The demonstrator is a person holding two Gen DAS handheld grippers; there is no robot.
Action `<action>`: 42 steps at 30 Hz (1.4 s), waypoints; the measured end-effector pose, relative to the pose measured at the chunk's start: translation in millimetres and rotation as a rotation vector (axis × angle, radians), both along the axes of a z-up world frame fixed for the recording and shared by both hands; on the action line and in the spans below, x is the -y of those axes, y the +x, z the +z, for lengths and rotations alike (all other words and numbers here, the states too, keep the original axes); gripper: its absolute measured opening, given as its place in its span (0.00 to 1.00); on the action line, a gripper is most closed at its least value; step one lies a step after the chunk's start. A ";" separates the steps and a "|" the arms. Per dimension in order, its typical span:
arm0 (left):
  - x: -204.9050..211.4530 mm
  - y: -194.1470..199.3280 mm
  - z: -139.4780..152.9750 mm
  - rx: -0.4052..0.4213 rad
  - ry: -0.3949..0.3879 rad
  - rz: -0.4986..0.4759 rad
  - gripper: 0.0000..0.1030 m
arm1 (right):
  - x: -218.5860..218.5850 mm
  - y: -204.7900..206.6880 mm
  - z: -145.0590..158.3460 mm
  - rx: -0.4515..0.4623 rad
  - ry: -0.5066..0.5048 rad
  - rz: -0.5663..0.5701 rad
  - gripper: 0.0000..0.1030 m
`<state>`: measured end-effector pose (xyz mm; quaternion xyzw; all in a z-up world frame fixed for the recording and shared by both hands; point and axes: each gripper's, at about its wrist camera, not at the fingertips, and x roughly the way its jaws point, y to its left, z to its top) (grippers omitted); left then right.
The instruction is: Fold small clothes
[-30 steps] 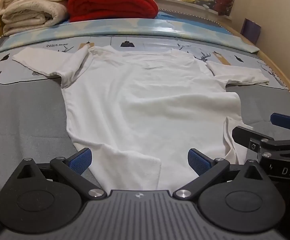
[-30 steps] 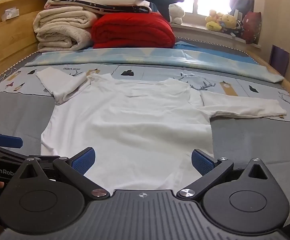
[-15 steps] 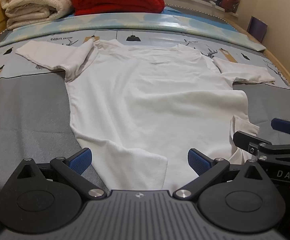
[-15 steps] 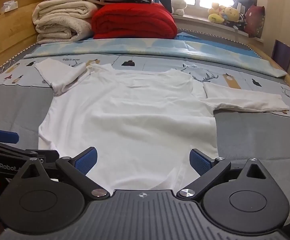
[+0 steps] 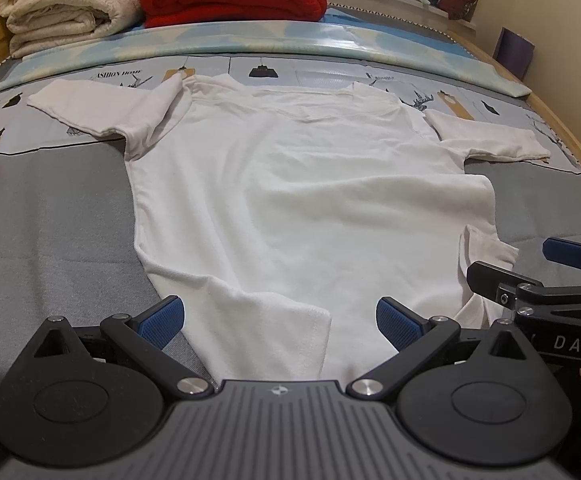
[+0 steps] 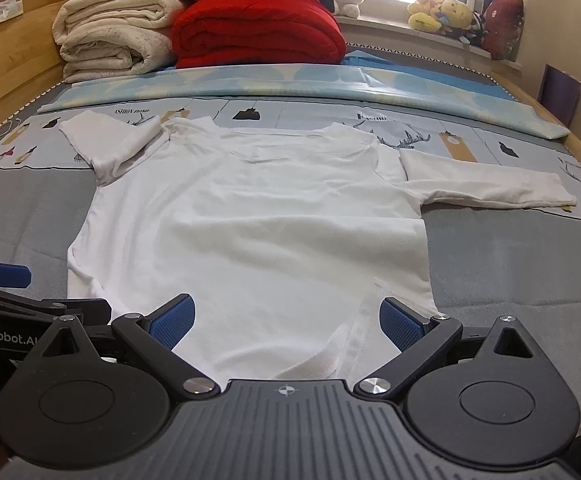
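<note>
Both of my grippers have eased forward and lower since a second ago, so the white T-shirt [image 5: 290,208] fills more of each view; it lies spread flat, sleeves out, on the grey bedspread [image 5: 50,208], its hem nearest me. Left gripper [image 5: 278,316] and right gripper [image 6: 286,320] each straddle a hem corner, jaws wide apart and holding nothing, probably lined up to pinch both corners together. Folded red blanket [image 6: 258,32] and cream blankets [image 6: 110,36] sit well apart at the headboard end, out of the fold's way.

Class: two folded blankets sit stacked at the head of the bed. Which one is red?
The red blanket on the right; the cream blanket lies left of it, beside the wooden headboard.
</note>
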<state>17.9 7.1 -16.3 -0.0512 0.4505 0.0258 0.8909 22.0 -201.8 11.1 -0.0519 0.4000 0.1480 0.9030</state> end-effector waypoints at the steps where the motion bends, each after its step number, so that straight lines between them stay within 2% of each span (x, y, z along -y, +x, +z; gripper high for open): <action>1: -0.1 -0.1 -0.1 -0.001 0.001 0.001 0.99 | -0.5 0.1 0.3 0.000 0.000 0.002 0.96; 26: -3.4 -0.9 1.8 -0.003 -0.007 0.003 0.99 | -2.8 1.6 -1.3 -0.009 -0.003 0.010 0.96; 29: -13.1 0.0 5.7 0.018 -0.007 0.042 0.99 | 0.4 1.3 4.1 0.047 -0.029 -0.020 0.92; 31: -25.4 1.6 7.7 0.021 -0.036 0.082 0.99 | 11.5 5.7 11.6 0.091 -0.018 -0.084 0.90; 32: -32.2 2.6 8.4 0.019 -0.052 0.102 0.97 | 20.8 9.3 14.4 0.099 0.004 -0.131 0.83; 33: -38.5 4.4 8.8 0.015 -0.065 0.119 0.90 | 29.9 12.7 15.6 0.098 0.027 -0.173 0.71; 34: -45.3 5.3 8.2 0.007 -0.078 0.133 0.84 | 41.1 16.9 16.1 0.086 0.059 -0.221 0.65; 36: -53.9 6.8 6.9 -0.014 -0.109 0.141 0.56 | 59.1 21.9 13.8 0.057 0.110 -0.284 0.43; 38: -57.8 6.3 5.7 -0.032 -0.142 0.128 0.38 | 71.7 24.2 11.1 0.032 0.146 -0.323 0.33; 39: -56.9 5.3 5.6 -0.034 -0.148 0.118 0.35 | 75.9 24.5 9.8 0.024 0.156 -0.332 0.31; 42: -47.2 1.1 3.0 -0.034 -0.138 0.060 0.35 | 77.7 26.3 6.2 0.007 0.169 -0.328 0.32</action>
